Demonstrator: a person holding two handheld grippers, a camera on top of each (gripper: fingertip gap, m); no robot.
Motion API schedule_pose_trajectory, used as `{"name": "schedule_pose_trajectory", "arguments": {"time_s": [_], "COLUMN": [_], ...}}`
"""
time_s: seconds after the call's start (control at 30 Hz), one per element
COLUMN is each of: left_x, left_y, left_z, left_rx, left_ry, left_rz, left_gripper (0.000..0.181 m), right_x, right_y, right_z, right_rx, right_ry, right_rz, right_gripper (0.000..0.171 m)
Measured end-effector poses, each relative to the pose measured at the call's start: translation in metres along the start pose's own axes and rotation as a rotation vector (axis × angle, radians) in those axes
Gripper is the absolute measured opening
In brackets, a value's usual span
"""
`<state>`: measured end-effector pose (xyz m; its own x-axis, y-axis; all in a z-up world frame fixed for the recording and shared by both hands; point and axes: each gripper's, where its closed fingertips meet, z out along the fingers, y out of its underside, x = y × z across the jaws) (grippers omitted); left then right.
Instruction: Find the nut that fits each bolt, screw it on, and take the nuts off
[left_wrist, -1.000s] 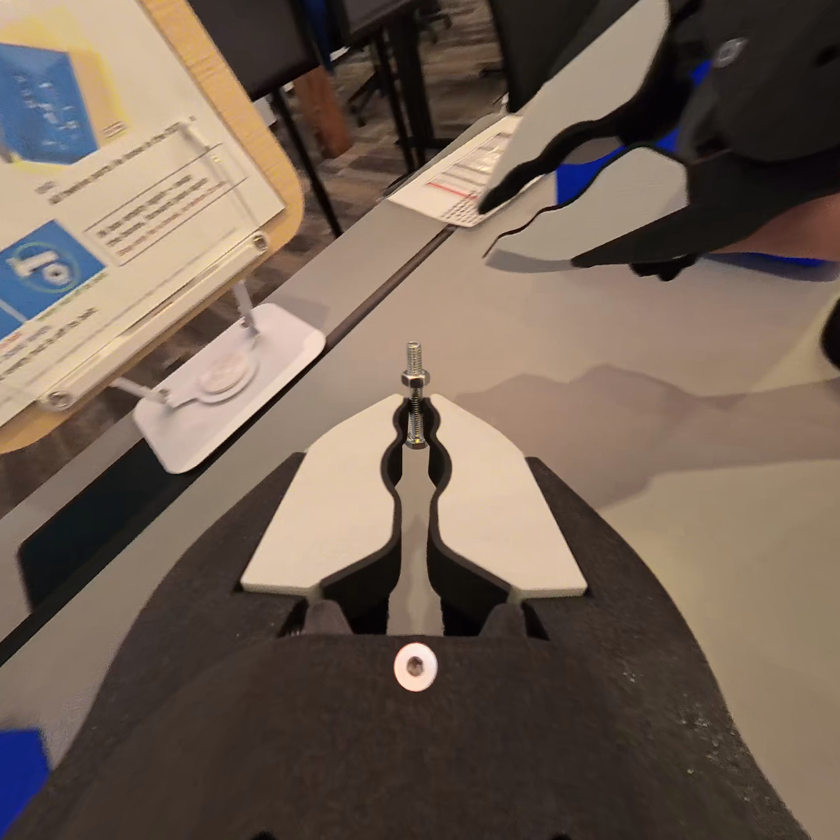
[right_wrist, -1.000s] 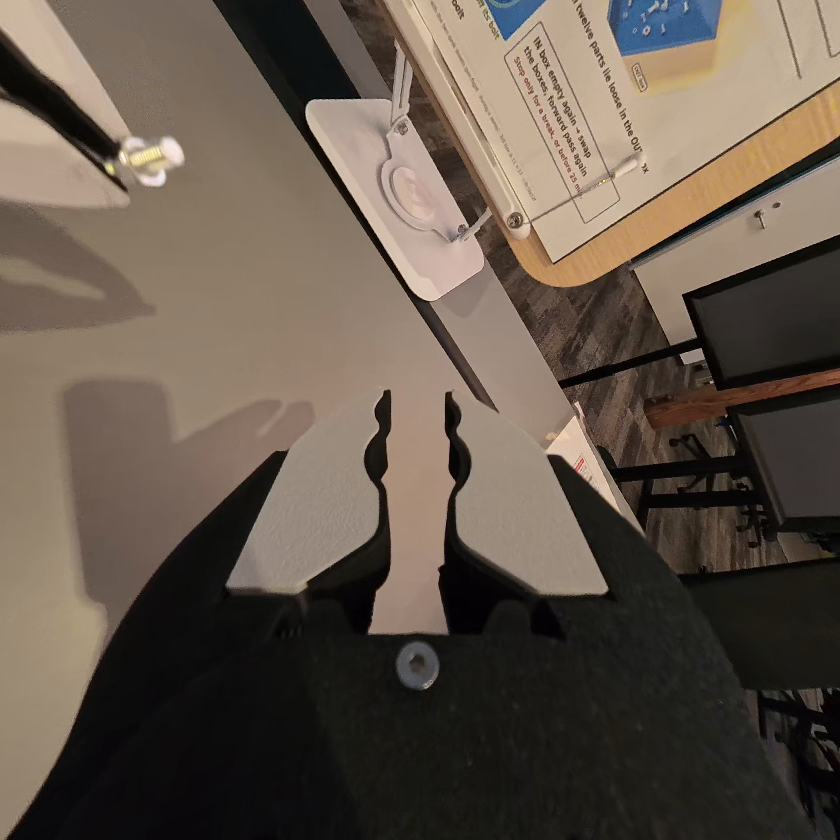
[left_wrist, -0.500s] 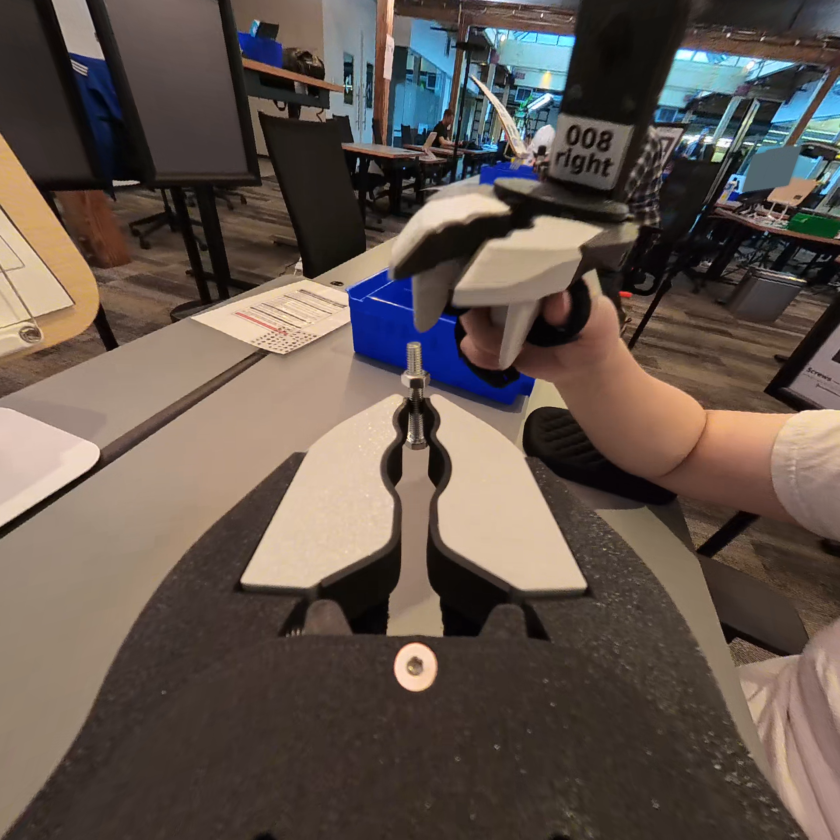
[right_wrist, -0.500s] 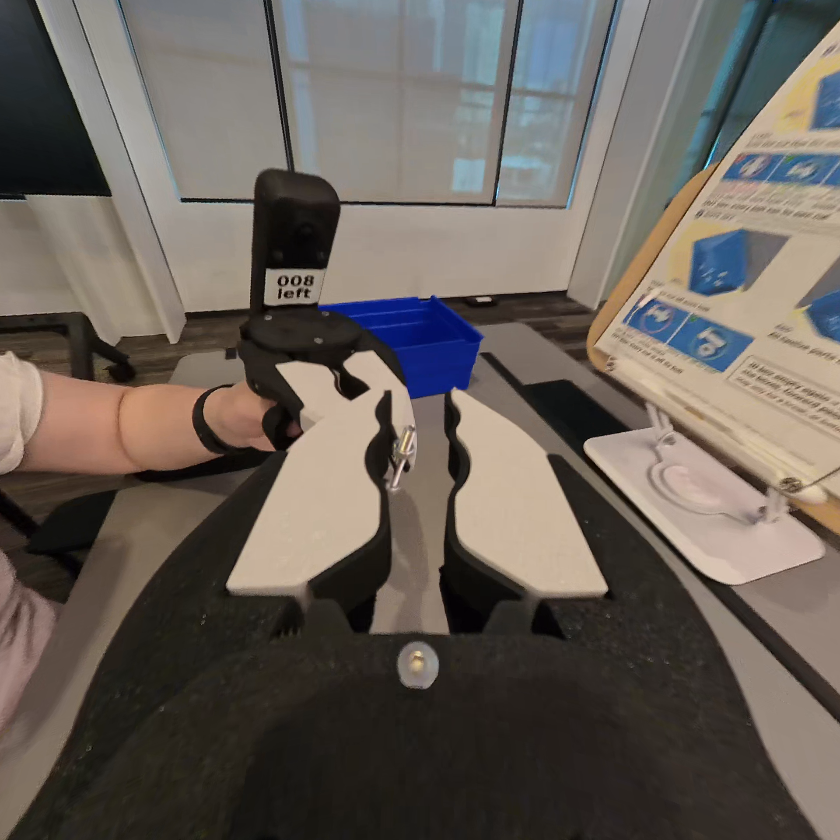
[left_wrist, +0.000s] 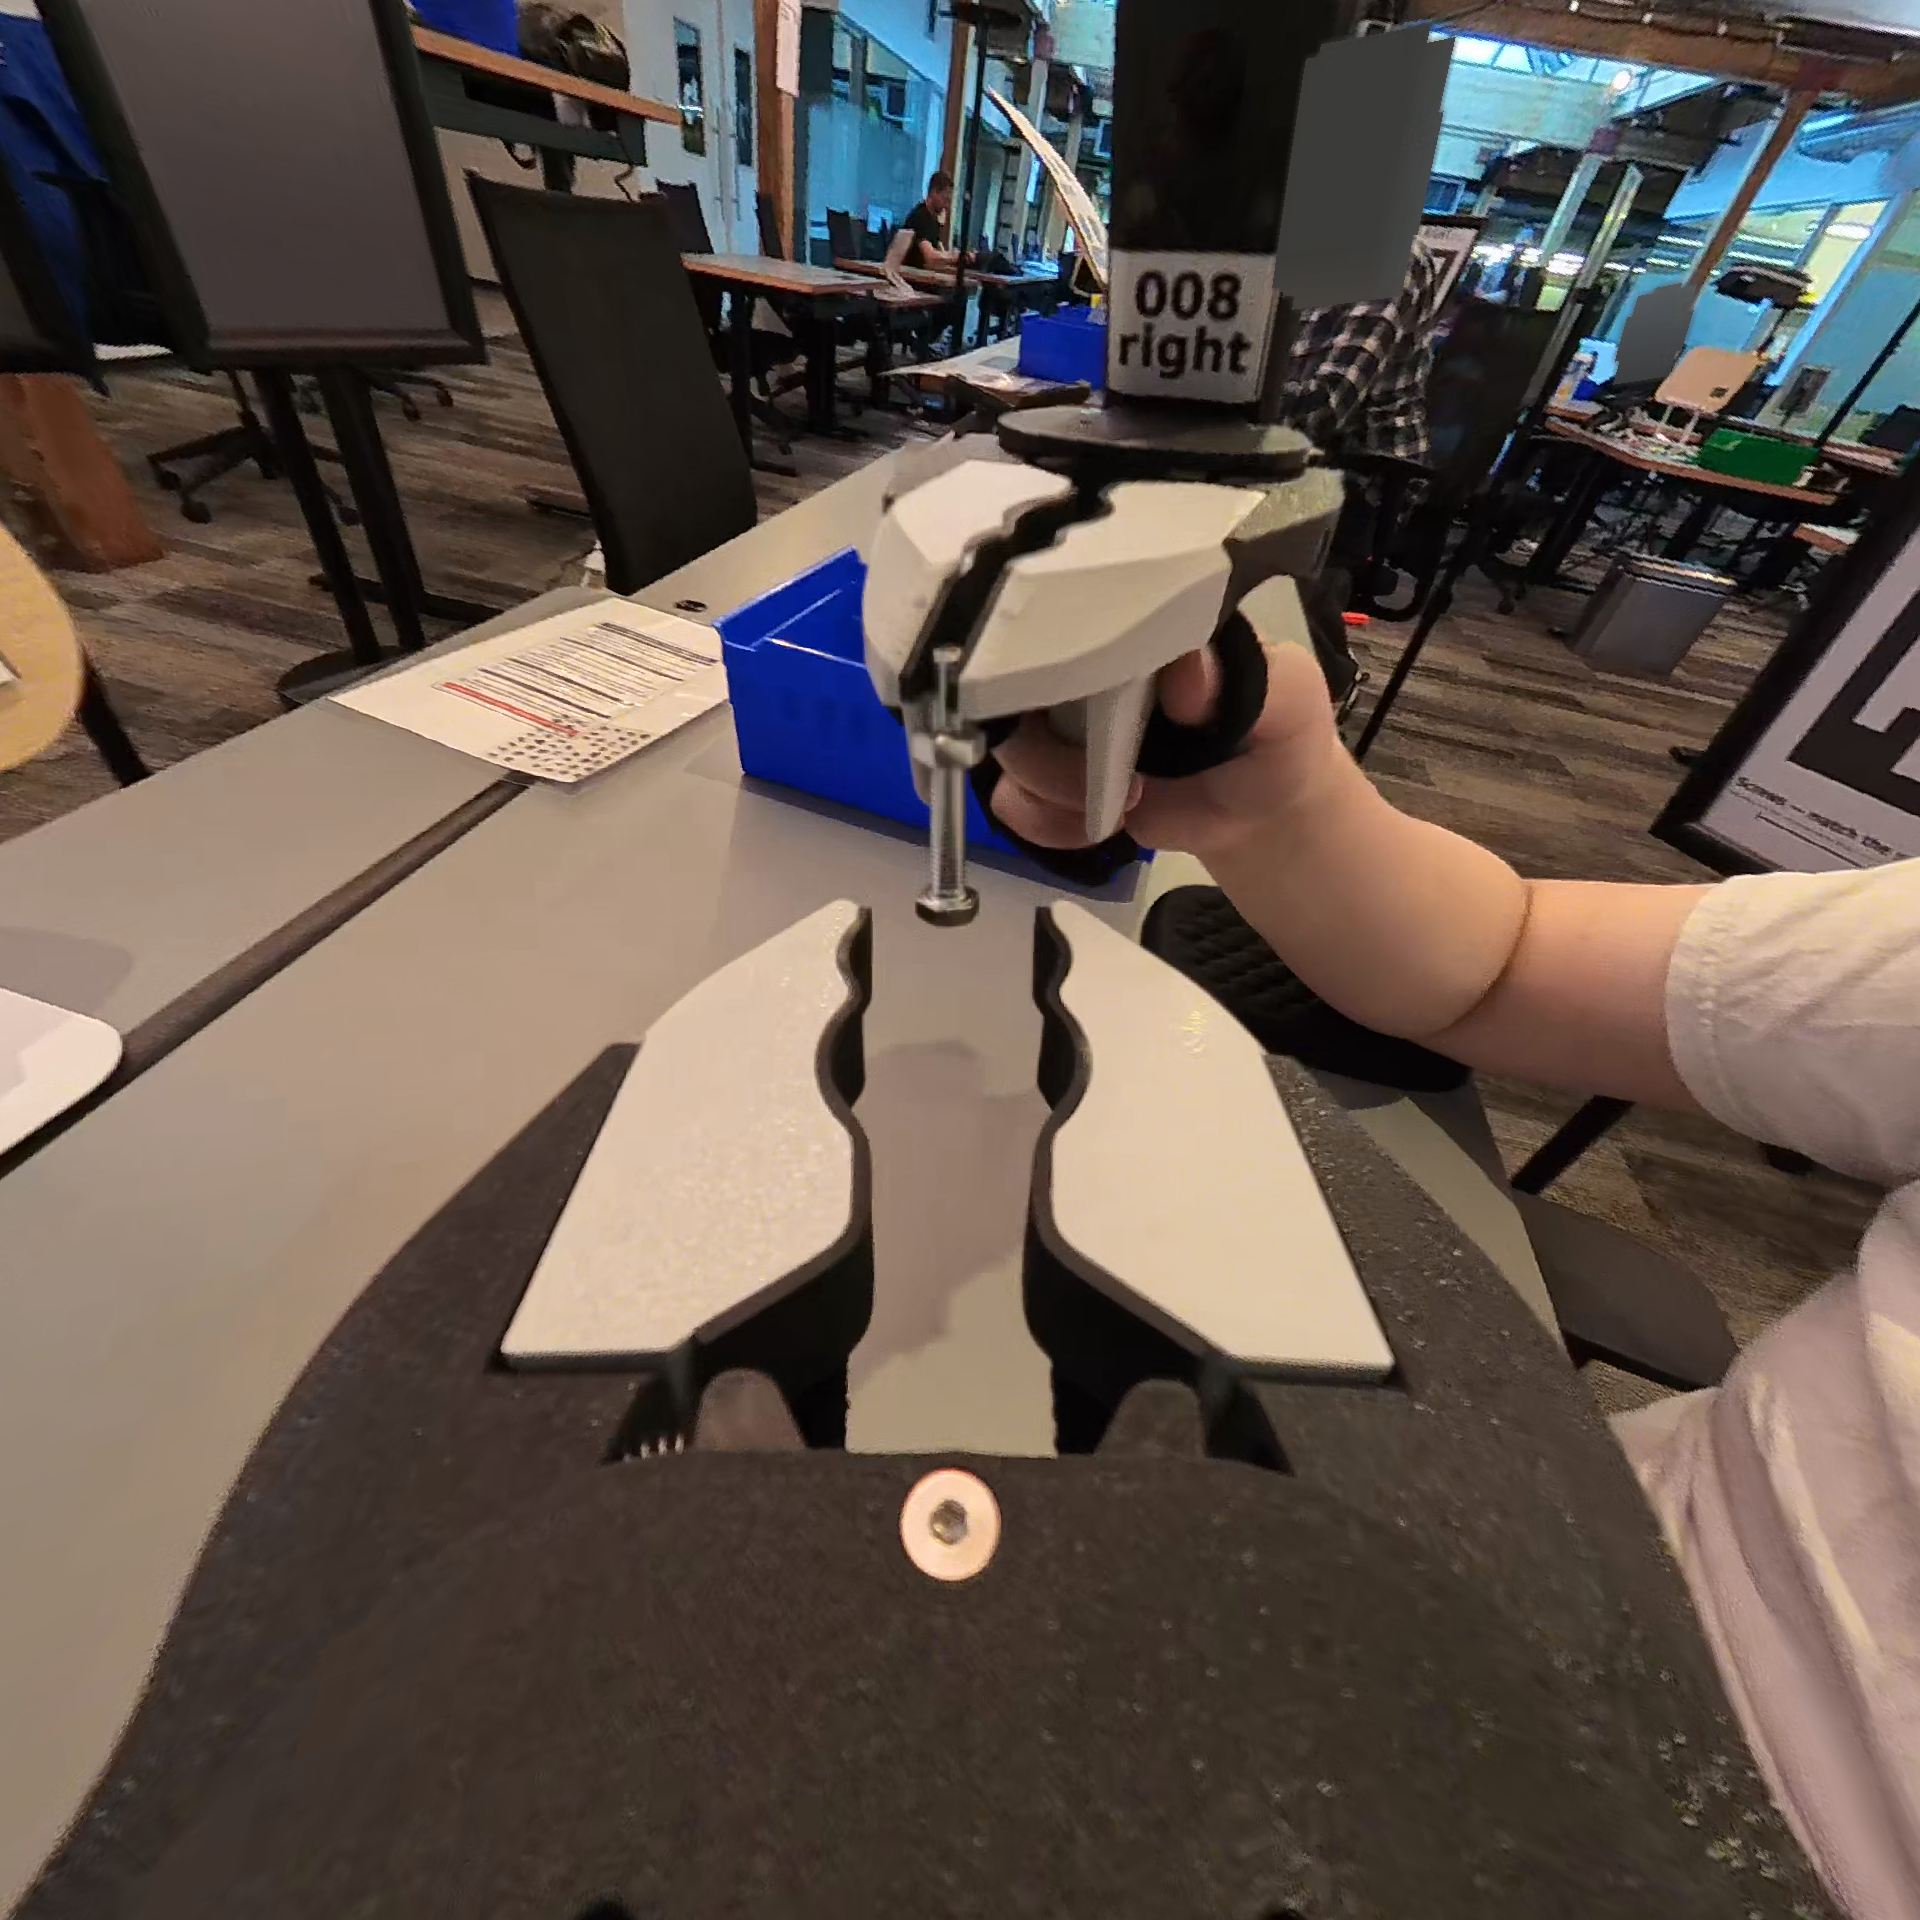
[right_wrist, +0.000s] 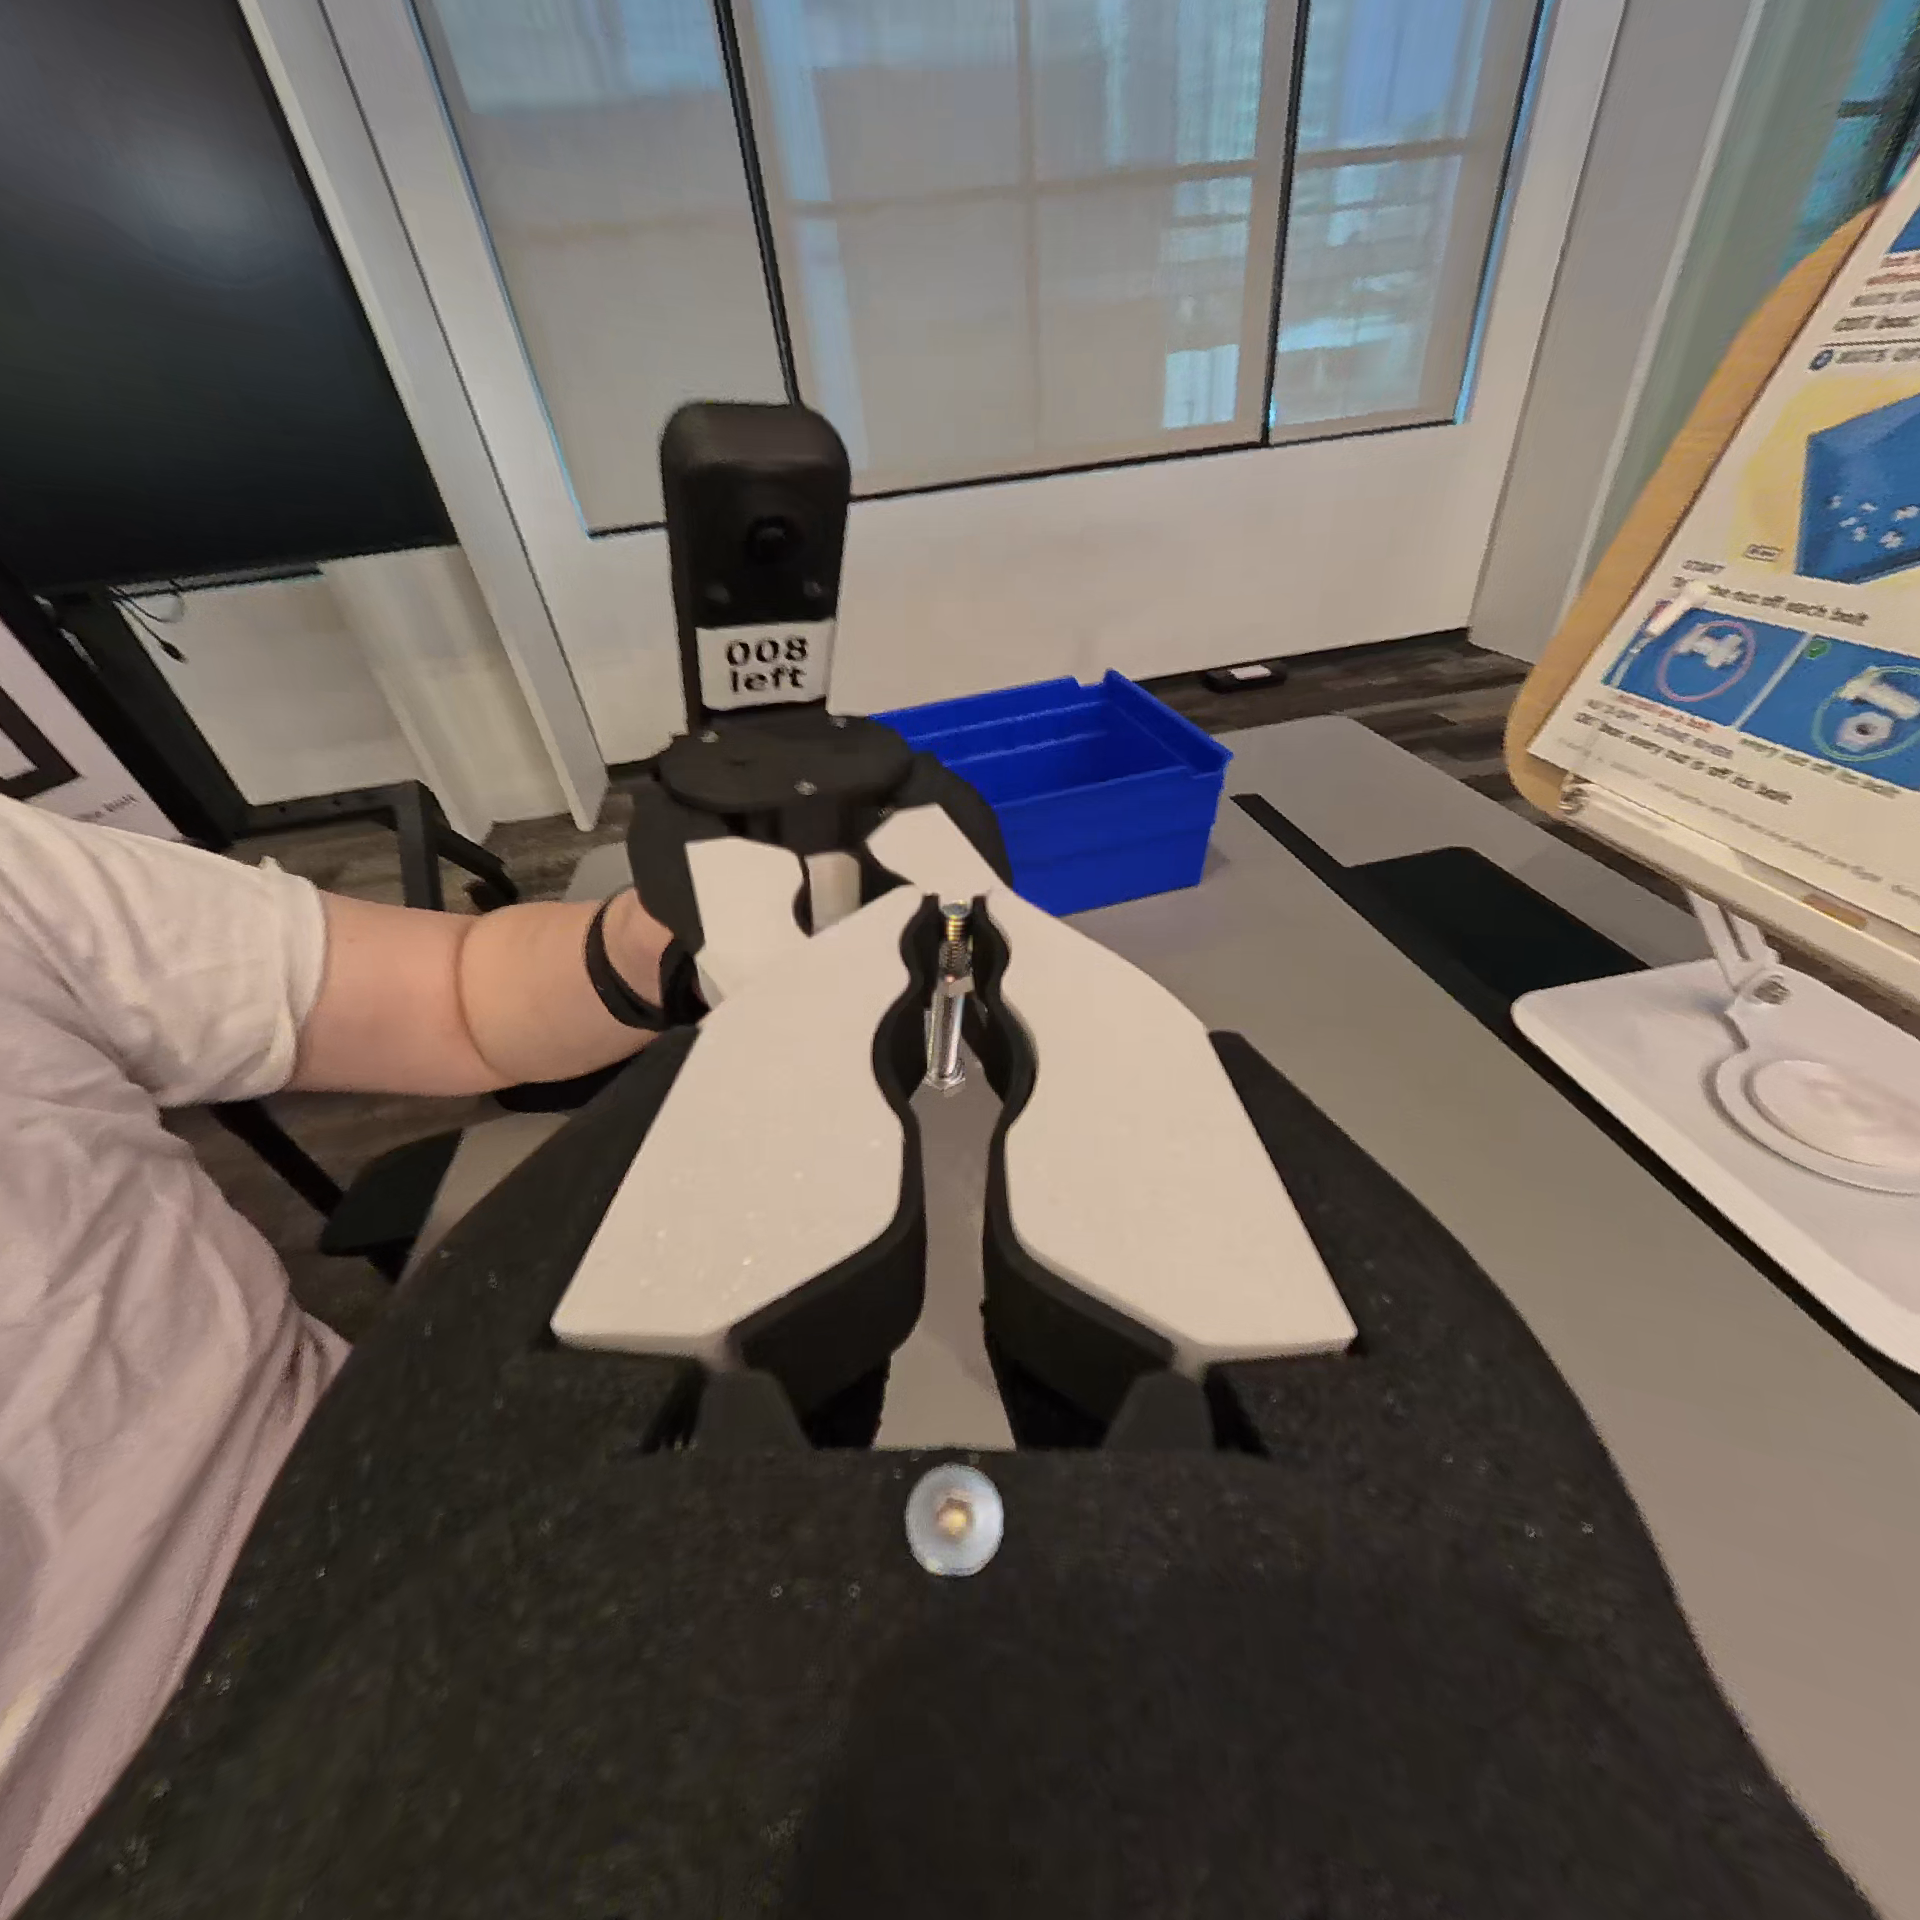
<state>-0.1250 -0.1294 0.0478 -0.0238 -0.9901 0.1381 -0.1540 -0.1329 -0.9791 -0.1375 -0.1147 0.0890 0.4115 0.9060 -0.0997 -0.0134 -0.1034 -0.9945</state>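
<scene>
A silver bolt (left_wrist: 945, 821) with a hex nut (left_wrist: 943, 744) on its thread hangs head down from my right gripper (left_wrist: 935, 665). That gripper is shut on the threaded end above the nut. In the right wrist view the bolt (right_wrist: 945, 1023) and the nut (right_wrist: 951, 971) sit between the closed fingertips of my right gripper (right_wrist: 954, 914). My left gripper (left_wrist: 948, 920) is open. Its pads stand apart on either side of the bolt head without touching it. The left gripper also shows in the right wrist view (right_wrist: 831, 883), just behind the right fingertips.
A blue bin (left_wrist: 800, 686) stands on the grey table (left_wrist: 416, 935) behind the grippers and shows in the right view (right_wrist: 1081, 779). A printed sheet (left_wrist: 561, 686) lies far left. An instruction board (right_wrist: 1714, 623) stands on a white base (right_wrist: 1662, 1091) at the right. A black mat (left_wrist: 1247, 987) lies under the person's arm. The left gripper's tips are roughly 4 cm from the right gripper's.
The left gripper held the bolt by its lower shank. The right gripper came in and shut on the threaded end, then the left pads opened and let the bolt go.
</scene>
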Motion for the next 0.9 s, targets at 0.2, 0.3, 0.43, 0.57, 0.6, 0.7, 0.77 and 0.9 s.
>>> {"name": "schedule_pose_trajectory", "arguments": {"time_s": [0.2,0.3,0.43,0.57,0.6,0.7,0.77,0.9], "left_x": [0.01,0.013,0.017,0.019,0.02,0.018,0.018,0.019], "left_y": [-0.002,-0.001,0.0,0.002,0.002,0.003,0.0,-0.005], "left_z": [0.005,0.006,0.007,0.008,0.008,0.008,0.007,0.004], "left_rx": [0.038,0.034,0.031,0.019,0.016,0.015,0.031,0.053], "left_ry": [0.03,0.037,0.054,0.062,0.061,0.04,0.04,0.045], "left_rz": [0.005,0.018,0.022,0.038,0.043,0.071,0.066,0.047], "left_gripper": [0.022,0.019,0.017,0.007,0.007,0.007,0.006,0.006], "right_x": [-0.01,-0.017,-0.022,-0.025,-0.026,-0.025,-0.023,-0.022], "right_y": [-0.003,-0.006,-0.005,-0.004,-0.004,-0.003,-0.006,-0.006], "right_z": [0.002,0.003,0.005,0.006,0.007,0.007,0.005,0.003], "right_rx": [0.034,0.051,0.044,0.037,0.037,0.032,0.048,0.028], "right_ry": [-0.069,-0.105,-0.122,-0.135,-0.135,-0.136,-0.119,-0.099], "right_rz": [0.013,0.004,-0.02,-0.029,-0.033,-0.025,-0.042,-0.083], "right_gripper": [0.005,0.005,0.005,0.005,0.005,0.005,0.018,0.032]}}
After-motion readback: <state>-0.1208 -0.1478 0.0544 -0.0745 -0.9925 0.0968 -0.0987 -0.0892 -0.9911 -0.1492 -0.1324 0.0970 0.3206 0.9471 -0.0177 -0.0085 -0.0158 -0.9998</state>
